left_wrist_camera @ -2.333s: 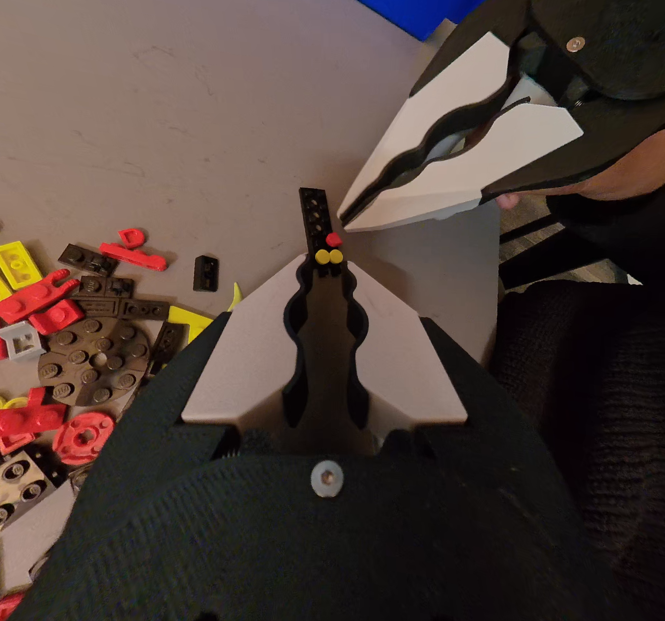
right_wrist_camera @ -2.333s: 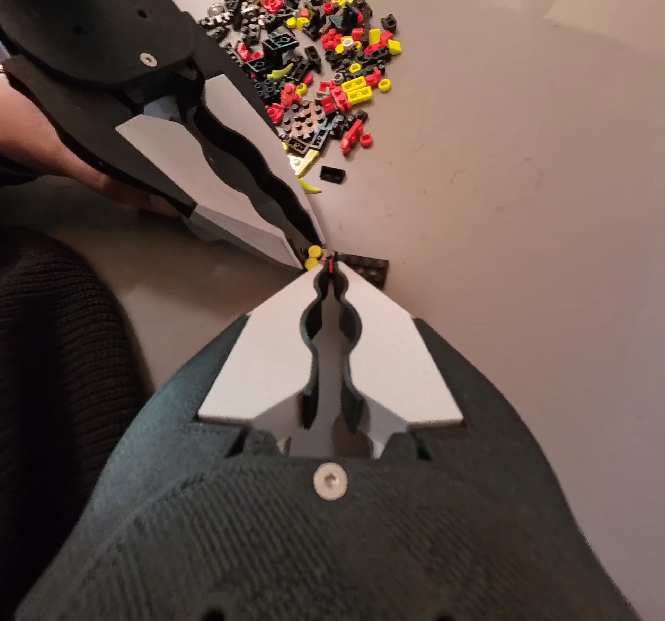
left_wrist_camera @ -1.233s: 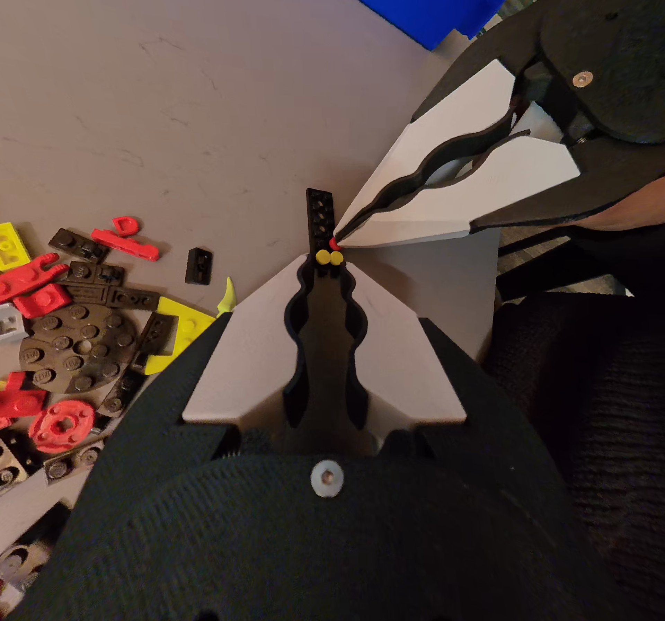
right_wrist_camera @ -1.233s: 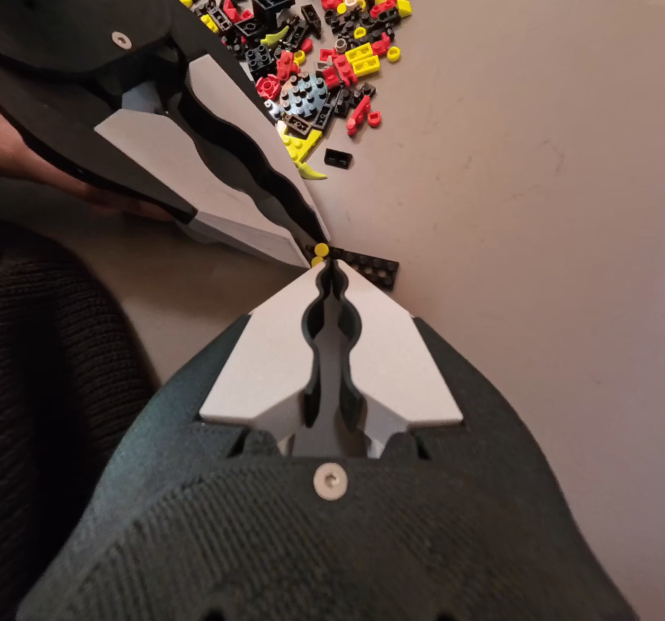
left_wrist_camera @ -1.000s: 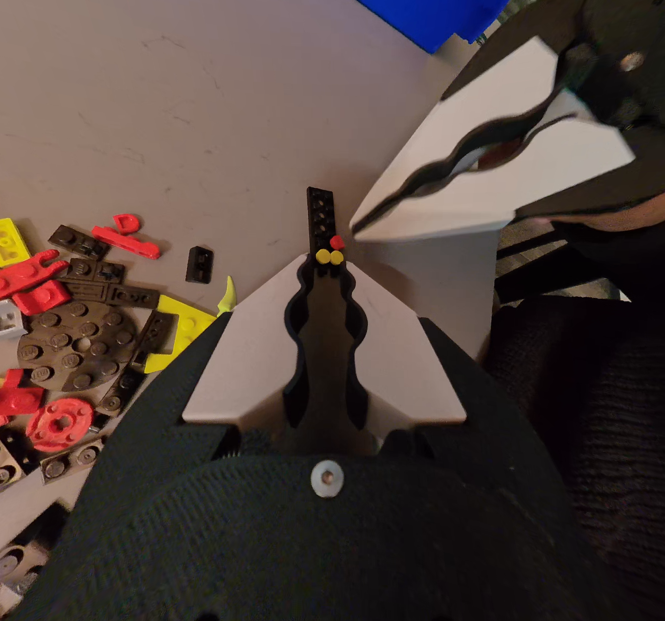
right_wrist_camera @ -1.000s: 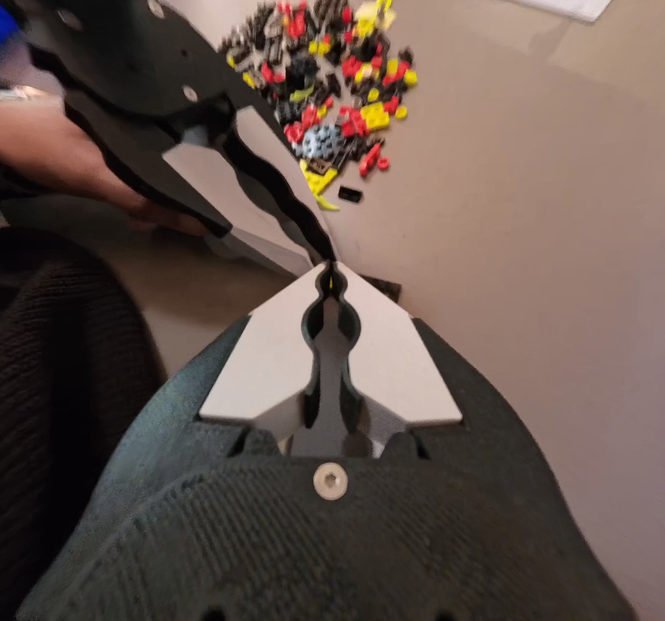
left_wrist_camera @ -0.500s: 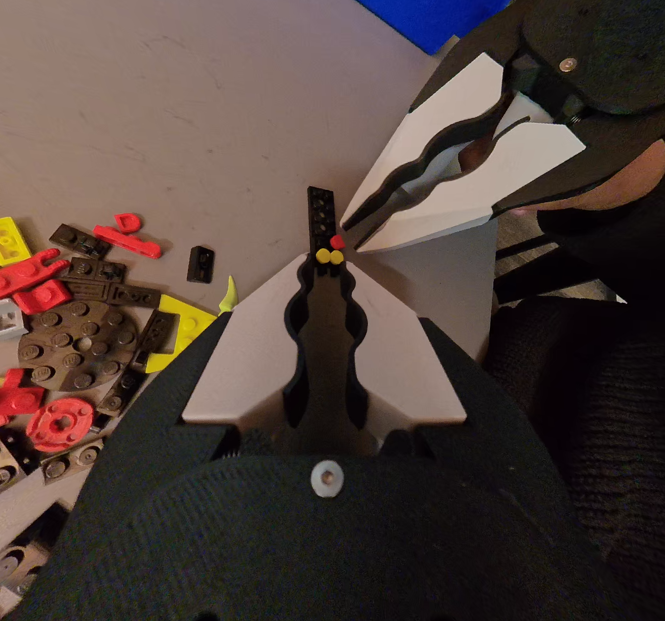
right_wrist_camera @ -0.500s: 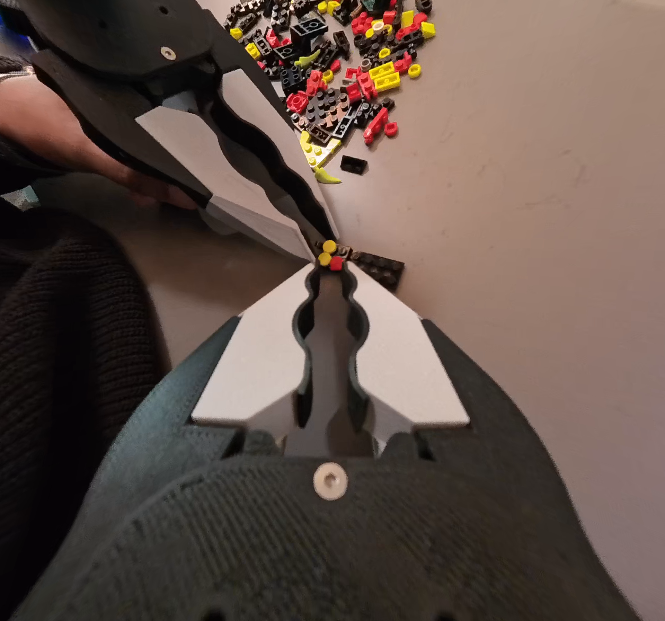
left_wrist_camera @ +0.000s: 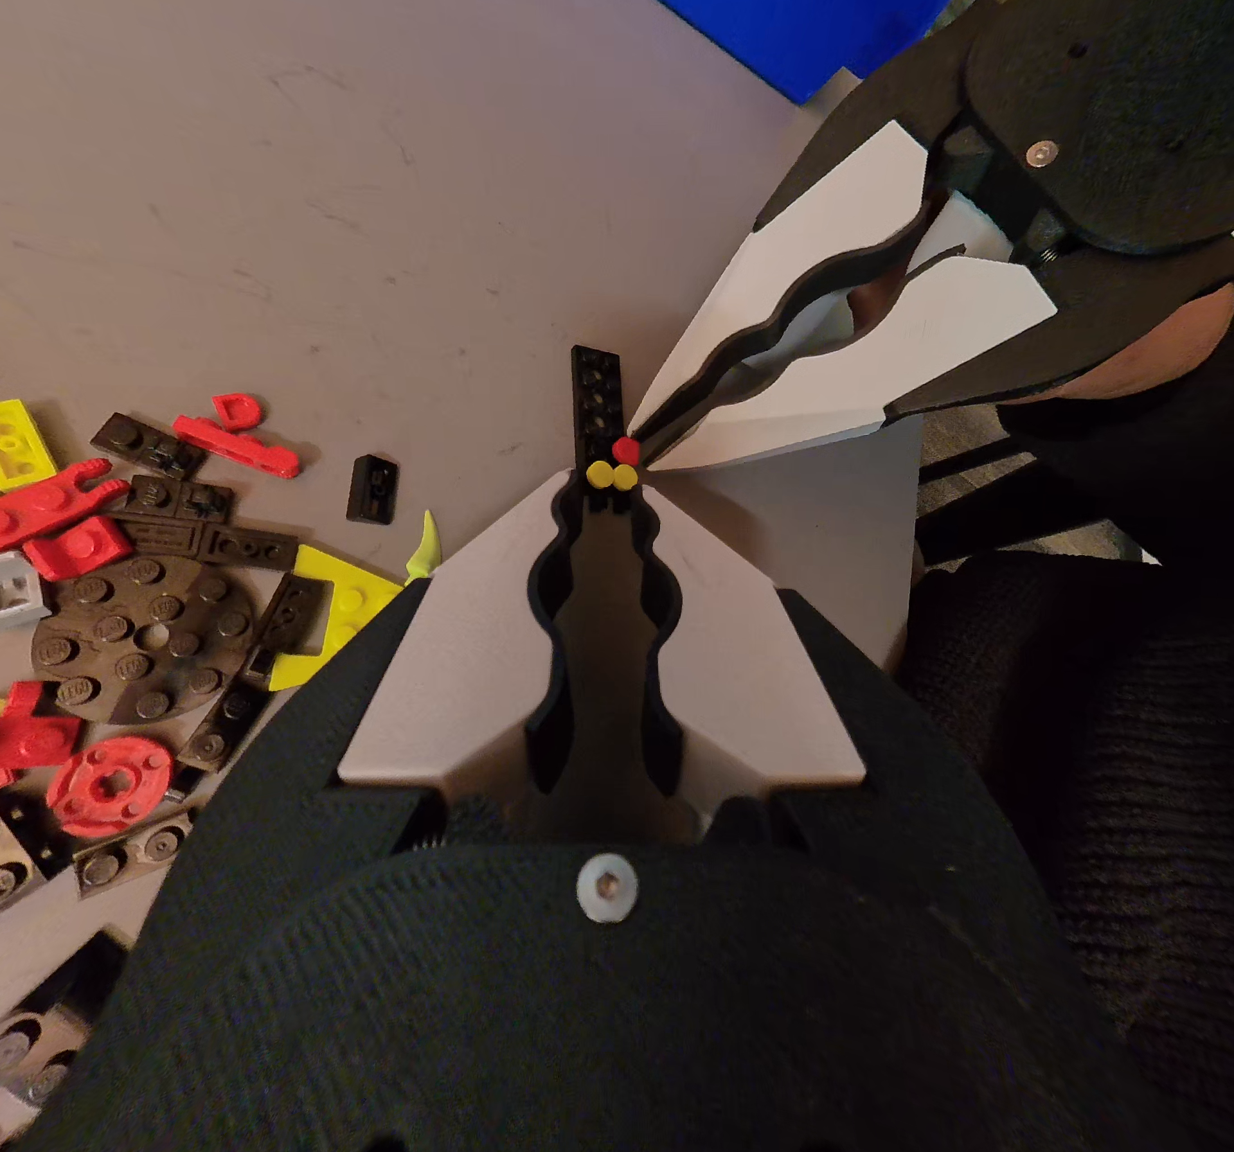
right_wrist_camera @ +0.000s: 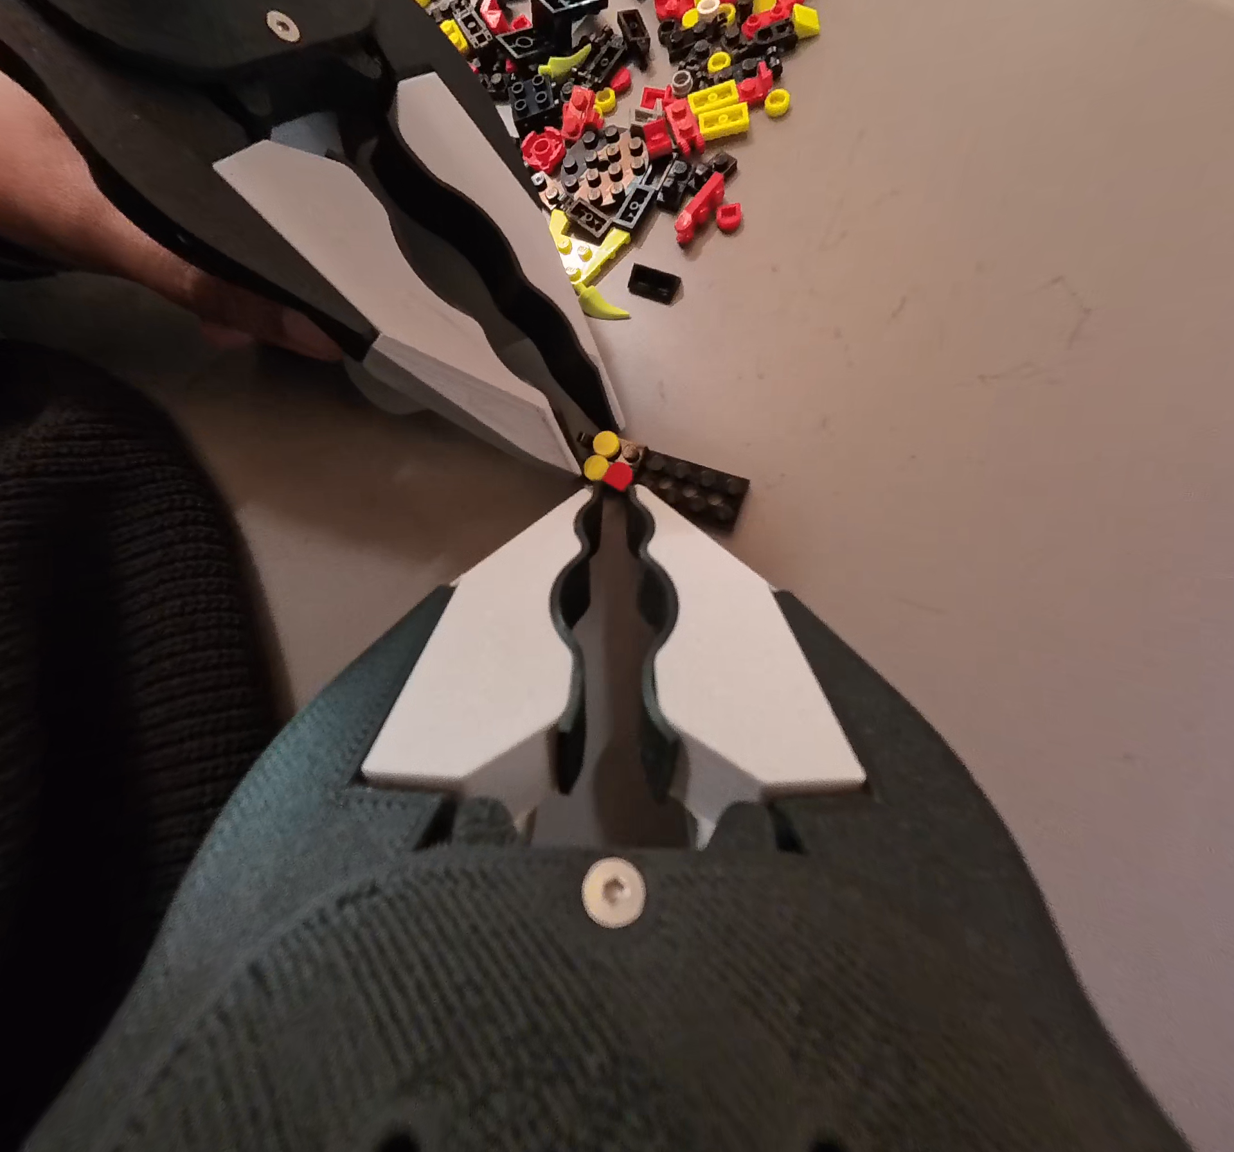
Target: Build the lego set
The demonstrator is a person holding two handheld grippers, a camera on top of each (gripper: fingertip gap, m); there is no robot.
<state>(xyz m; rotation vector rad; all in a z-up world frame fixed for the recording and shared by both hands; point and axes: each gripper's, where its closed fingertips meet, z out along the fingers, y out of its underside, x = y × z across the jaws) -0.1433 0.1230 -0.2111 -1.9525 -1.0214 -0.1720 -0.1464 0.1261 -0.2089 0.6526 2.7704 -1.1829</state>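
- Left gripper (left_wrist_camera: 609, 491): jaws clamped on black plate (left_wrist_camera: 596, 396), steadying it.
- Right gripper (right_wrist_camera: 613, 494): jaws apart, tips beside red stud (right_wrist_camera: 618, 476), evidently for seating it.

Both cams sat on the claws, looking fwd & down along the fingers, close to the bench (left_wrist_camera: 334, 152).

Left wrist view rode behind the left claw (left_wrist_camera: 609, 492), with the right claw (left_wrist_camera: 644, 446) entering from upper right and loose bricks (left_wrist_camera: 140, 639) close at left.

Right wrist view rode behind the right claw (right_wrist_camera: 611, 498), roughly crosswise to the other cam; left claw (right_wrist_camera: 594, 436) came in from upper left, brick pile (right_wrist_camera: 621, 85) farther off at top.

Shared: black plate (left_wrist_camera: 596, 406) (right_wrist_camera: 694, 486) w/ red stud (left_wrist_camera: 626, 450) (right_wrist_camera: 618, 476), both claw tips, near edge of pile.
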